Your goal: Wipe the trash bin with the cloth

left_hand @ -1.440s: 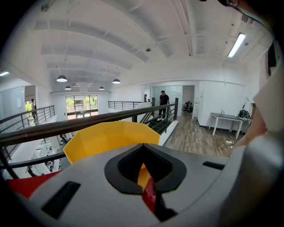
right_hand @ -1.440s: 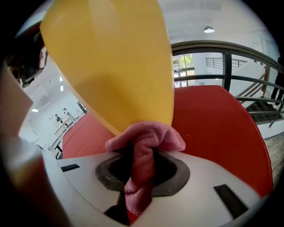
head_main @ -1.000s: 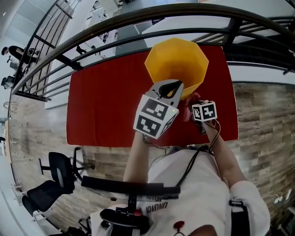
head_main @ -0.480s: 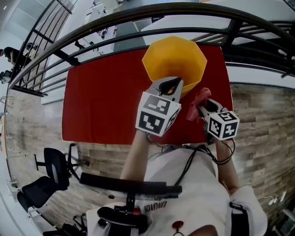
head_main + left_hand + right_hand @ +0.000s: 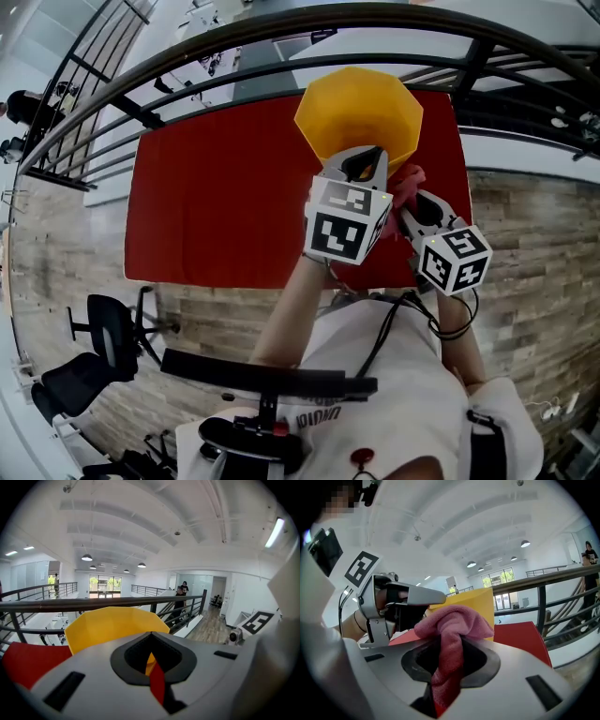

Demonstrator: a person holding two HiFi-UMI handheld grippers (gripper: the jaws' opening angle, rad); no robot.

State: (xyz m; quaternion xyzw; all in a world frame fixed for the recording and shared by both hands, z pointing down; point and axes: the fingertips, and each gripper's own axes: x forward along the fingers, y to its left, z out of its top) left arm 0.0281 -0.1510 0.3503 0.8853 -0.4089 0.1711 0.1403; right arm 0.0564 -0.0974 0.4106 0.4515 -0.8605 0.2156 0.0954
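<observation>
The yellow trash bin (image 5: 359,112) stands open-topped at the far edge of the red table (image 5: 216,197). My left gripper (image 5: 364,167) is shut, holding nothing, with its tips at the bin's near rim; the bin's inner wall (image 5: 117,625) fills the left gripper view beyond the left gripper (image 5: 152,667). I cannot tell whether the tips touch the bin. My right gripper (image 5: 410,202) is shut on a bunched pink cloth (image 5: 410,185), held just beside the bin's lower right wall. In the right gripper view the cloth (image 5: 454,625) bulges out of the right gripper (image 5: 447,667), with the bin (image 5: 476,602) behind.
A dark metal railing (image 5: 234,52) curves right behind the table and bin, with an open drop beyond. A black office chair (image 5: 112,342) stands on the wooden floor at the lower left. People stand far off by the railing (image 5: 180,595).
My right gripper swung out to the right, then lifted the cloth up toward the bin's right side. My left gripper shifted slightly right along the bin's near rim.
</observation>
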